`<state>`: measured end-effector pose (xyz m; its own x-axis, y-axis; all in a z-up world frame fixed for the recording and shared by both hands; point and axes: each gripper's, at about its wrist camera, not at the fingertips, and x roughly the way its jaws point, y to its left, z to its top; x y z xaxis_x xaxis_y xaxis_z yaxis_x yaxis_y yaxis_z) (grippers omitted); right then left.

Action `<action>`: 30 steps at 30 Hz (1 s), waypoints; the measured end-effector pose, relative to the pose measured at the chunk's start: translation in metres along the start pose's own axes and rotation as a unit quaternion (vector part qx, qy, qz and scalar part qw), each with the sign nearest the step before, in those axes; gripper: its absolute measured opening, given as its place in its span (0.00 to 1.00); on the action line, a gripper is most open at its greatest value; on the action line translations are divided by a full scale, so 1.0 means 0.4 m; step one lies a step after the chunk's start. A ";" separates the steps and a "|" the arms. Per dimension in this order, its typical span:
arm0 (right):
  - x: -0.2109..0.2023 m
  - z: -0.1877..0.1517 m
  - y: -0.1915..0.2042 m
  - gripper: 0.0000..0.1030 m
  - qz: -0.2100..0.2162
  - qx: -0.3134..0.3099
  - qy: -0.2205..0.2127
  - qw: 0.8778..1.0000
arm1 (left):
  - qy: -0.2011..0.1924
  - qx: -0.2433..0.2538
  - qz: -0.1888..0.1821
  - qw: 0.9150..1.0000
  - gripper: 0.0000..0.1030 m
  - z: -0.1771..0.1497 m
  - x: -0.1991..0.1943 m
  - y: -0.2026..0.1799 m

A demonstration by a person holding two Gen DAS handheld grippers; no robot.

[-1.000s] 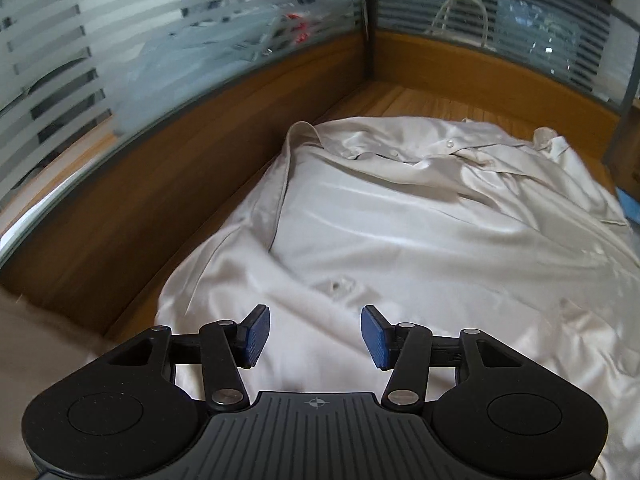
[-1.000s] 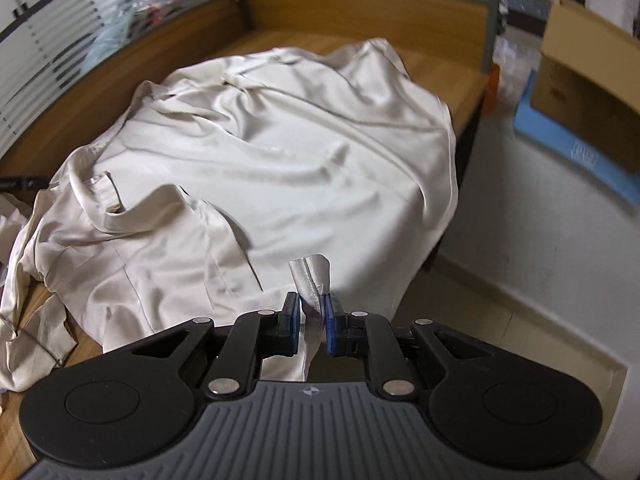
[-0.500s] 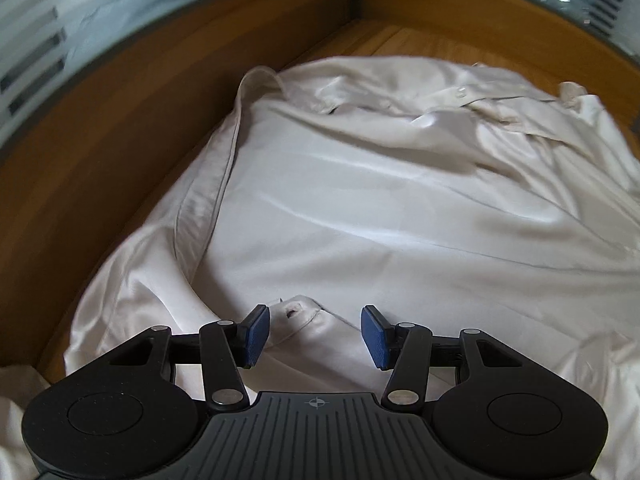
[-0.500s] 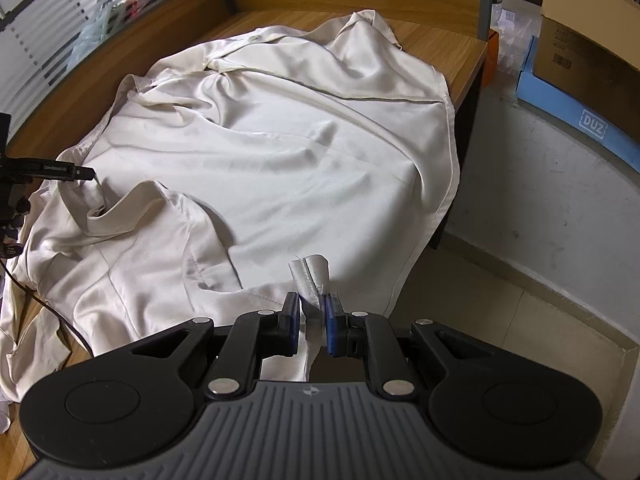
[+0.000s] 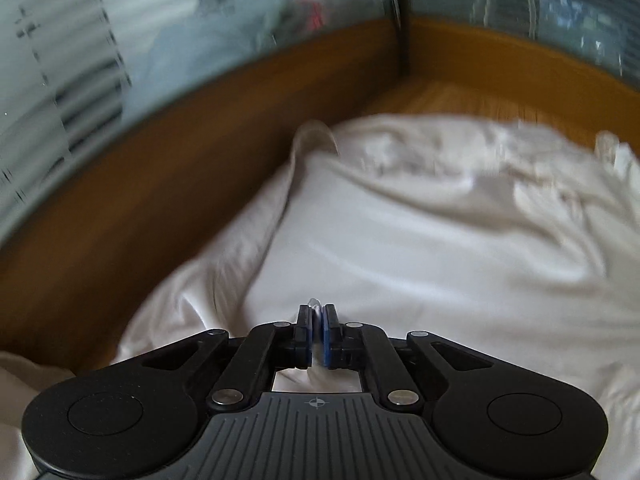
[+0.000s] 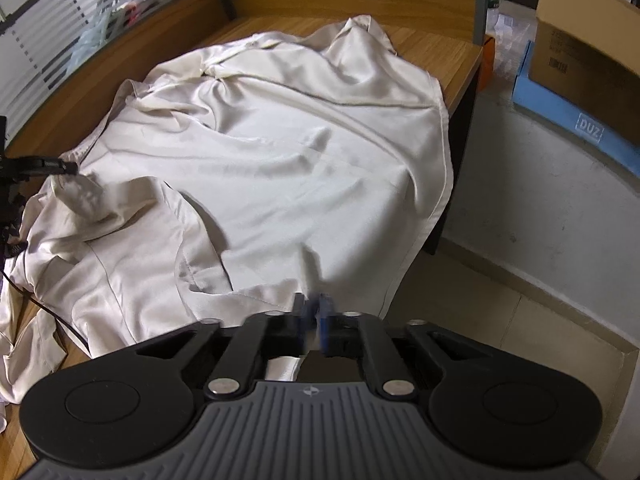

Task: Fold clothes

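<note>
Cream satin shirt [image 6: 280, 168], rumpled, spread across wooden desk [image 6: 440, 56]

Office, wooden desk [image 6: 436, 52], frosted glass partitions [image 5: 80, 80], cardboard box [image 6: 592, 40]

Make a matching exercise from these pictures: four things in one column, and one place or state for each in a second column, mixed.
Things:
1. left gripper
2. shirt
3. cardboard box
4. desk

Places or states:
A. on the floor, beside the desk
B. bare wood at the far corner
C. shut on a fold of cloth
D. spread over the desk, wrinkled

Pairs: 1-C, 2-D, 3-A, 4-B
</note>
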<state>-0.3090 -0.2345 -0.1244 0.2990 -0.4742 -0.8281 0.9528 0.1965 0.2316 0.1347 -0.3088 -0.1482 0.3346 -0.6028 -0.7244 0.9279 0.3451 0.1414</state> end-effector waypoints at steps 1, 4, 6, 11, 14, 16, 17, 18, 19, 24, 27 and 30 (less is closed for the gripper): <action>-0.008 0.004 0.000 0.04 -0.001 -0.002 -0.007 1.000 | -0.010 -0.002 0.000 1.000 0.07 0.018 -0.009 0.004; -0.032 0.021 -0.001 0.04 -0.006 -0.009 -0.029 1.000 | -0.041 0.000 0.003 0.999 0.06 0.071 -0.028 0.009; -0.042 0.043 -0.007 0.03 -0.013 -0.014 -0.043 0.999 | -0.051 0.004 0.006 0.999 0.06 0.105 -0.023 0.008; -0.035 0.103 -0.030 0.02 -0.045 -0.027 -0.071 0.996 | -0.067 0.006 0.017 0.998 0.06 0.166 0.008 0.001; -0.008 0.126 -0.051 0.02 -0.069 -0.029 -0.075 0.994 | -0.066 0.008 0.026 0.997 0.07 0.188 0.032 0.005; 0.010 0.133 -0.063 0.03 -0.072 -0.025 -0.068 0.995 | -0.058 0.011 0.018 0.998 0.10 0.199 0.044 0.009; 0.014 0.134 -0.067 0.06 -0.073 -0.021 -0.066 0.995 | -0.057 0.014 0.010 0.998 0.12 0.199 0.041 0.011; 0.017 0.134 -0.070 0.10 -0.073 -0.016 -0.065 0.995 | -0.058 0.019 0.002 0.998 0.15 0.198 0.034 0.012; 0.016 0.132 -0.070 0.15 -0.070 -0.013 -0.064 0.995 | -0.059 0.024 -0.005 0.998 0.19 0.196 0.026 0.014; -0.018 0.100 -0.046 0.26 -0.045 -0.015 -0.059 0.997 | -0.049 0.063 -0.039 0.996 0.40 0.133 -0.053 0.025; -0.046 0.063 -0.023 0.29 -0.029 -0.018 -0.050 0.998 | -0.036 0.092 -0.058 0.993 0.44 0.079 -0.103 0.030; -0.077 0.021 0.000 0.32 -0.020 -0.019 -0.044 0.999 | -0.025 0.123 -0.075 0.989 0.50 0.018 -0.154 0.034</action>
<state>-0.3178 -0.2272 -0.0943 0.2656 -0.5559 -0.7877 0.9619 0.2075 0.1779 0.1280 -0.2720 -0.0968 0.1921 -0.6704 -0.7168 0.9777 0.0676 0.1988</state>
